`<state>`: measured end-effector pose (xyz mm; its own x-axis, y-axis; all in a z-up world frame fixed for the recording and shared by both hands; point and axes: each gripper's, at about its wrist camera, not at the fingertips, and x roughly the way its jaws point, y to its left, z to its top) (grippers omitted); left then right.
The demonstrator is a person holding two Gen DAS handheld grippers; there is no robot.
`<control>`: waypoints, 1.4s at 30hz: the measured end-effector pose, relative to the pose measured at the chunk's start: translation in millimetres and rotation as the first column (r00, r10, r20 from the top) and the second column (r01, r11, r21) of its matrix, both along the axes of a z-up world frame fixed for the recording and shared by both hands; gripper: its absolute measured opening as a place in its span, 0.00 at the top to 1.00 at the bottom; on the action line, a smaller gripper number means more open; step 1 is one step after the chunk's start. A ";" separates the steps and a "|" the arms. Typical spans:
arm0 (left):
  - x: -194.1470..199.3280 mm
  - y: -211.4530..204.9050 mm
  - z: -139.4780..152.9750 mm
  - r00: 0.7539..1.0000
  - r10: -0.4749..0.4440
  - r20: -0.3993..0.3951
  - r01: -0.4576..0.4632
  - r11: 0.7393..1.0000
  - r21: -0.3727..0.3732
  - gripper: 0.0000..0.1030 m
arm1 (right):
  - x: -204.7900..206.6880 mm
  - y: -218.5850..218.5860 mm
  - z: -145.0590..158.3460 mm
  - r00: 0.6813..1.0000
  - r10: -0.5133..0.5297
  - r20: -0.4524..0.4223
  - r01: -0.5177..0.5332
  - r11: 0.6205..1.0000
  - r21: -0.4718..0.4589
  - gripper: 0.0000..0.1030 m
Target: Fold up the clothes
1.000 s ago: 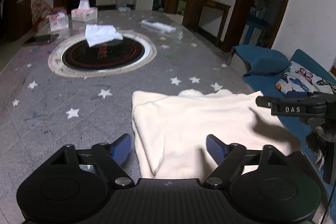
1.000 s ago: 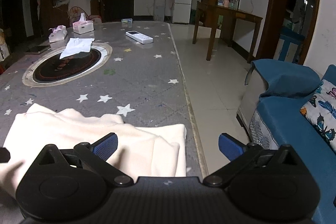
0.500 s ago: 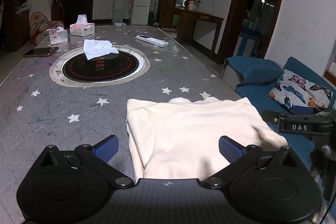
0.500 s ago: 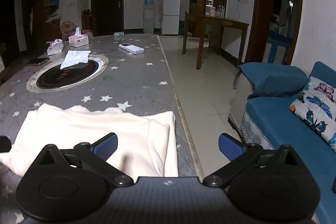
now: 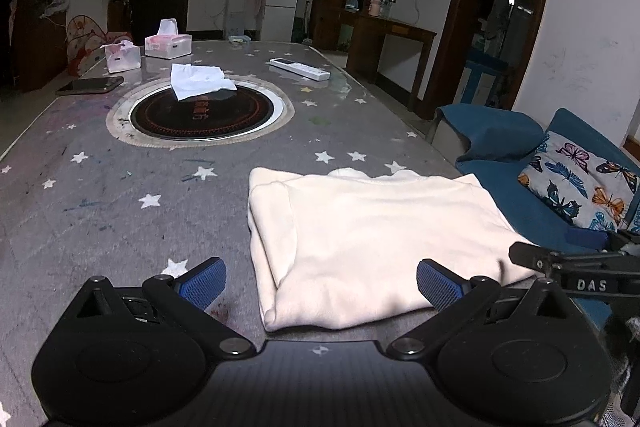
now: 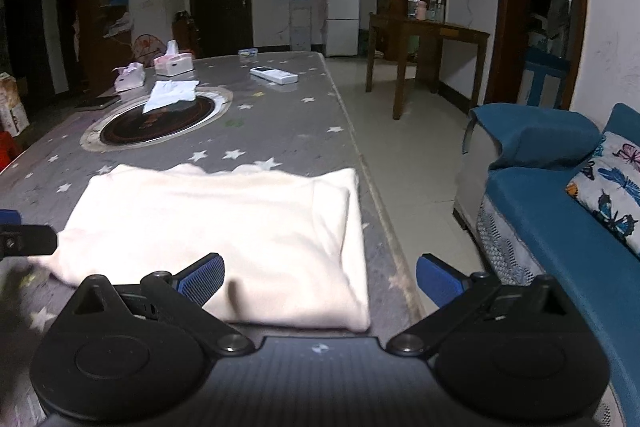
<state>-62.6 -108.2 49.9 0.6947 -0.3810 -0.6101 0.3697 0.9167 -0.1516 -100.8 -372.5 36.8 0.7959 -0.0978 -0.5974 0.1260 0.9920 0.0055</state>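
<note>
Directly ahead of both grippers, the cream sweater [image 5: 372, 239] lay folded flat; left gripper [image 5: 320, 281] and right gripper [image 6: 320, 279] stood wide apart, empty, folding apparently complete

Grey star-print table [image 5: 120, 195], round black inset [image 5: 200, 113] upper left with white cloth [image 5: 198, 85] on its far rim. Two tissue boxes [image 5: 168, 45], phone [image 5: 90, 85], remote [image 5: 300, 69] beyond. Blue sofa [image 6: 560, 211], butterfly cushion [image 5: 580, 183] at right. Fridge [image 6: 343, 11] at back wall.

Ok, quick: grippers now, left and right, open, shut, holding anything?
Left gripper: open, jaws just widened, holding nothing; cream garment lies loose between them.
Right gripper: open, holding nothing.
</note>
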 end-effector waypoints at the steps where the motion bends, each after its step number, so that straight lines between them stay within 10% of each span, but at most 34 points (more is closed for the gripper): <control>1: -1.5 -0.3 -0.3 1.000 -0.005 -0.002 0.005 1.000 0.002 0.00 | -2.2 1.3 -0.3 1.000 0.004 -0.002 -0.004 1.000 0.002 0.00; 42: -42.8 -1.7 -13.4 0.999 -0.044 -0.019 0.045 0.996 0.076 0.00 | -49.1 41.8 -10.3 0.992 0.122 -0.020 -0.123 0.992 -0.029 0.00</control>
<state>-105.4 -109.8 36.4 0.6671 -0.3630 -0.6505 0.4082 0.9086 -0.0883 -149.9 -330.7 26.6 0.7920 -0.0184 -0.6102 0.0036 0.9997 -0.0254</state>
